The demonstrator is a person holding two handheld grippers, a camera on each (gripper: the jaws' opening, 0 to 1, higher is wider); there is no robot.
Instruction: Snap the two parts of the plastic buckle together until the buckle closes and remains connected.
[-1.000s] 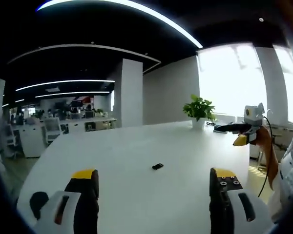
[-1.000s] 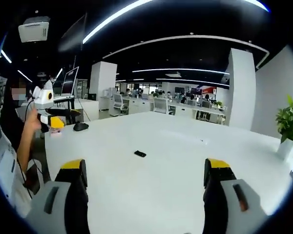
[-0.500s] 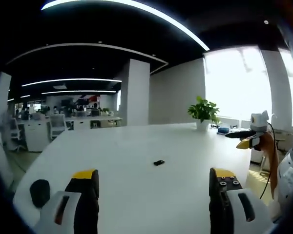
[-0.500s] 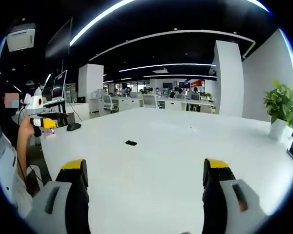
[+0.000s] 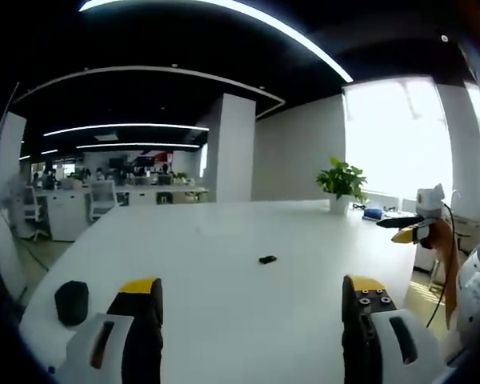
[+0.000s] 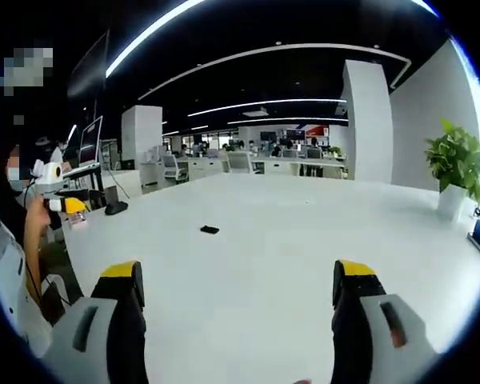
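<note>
A small black buckle [image 5: 267, 259] lies alone on the white table [image 5: 224, 240], far ahead of both grippers; the right gripper view has the buckle [image 6: 210, 230] left of centre. At this distance I cannot make out its two parts. My left gripper [image 5: 252, 308] is open and empty, its jaws wide apart low over the near table. My right gripper [image 6: 238, 300] is likewise open and empty. The right gripper [image 5: 404, 228] also appears at the right of the left gripper view, and the left gripper [image 6: 64, 204] at the left of the right gripper view, each held by a hand.
A black mouse [image 5: 71, 302] rests near the table's left edge, and the mouse [image 6: 116, 207] sits at the far left edge. A potted plant [image 5: 340, 184] stands at the table's far end. Office desks and chairs fill the background.
Both views have shifted as the hands moved: the left gripper view swung so the mouse came fully into sight. The buckle has stayed on the table. Both grippers remain open.
</note>
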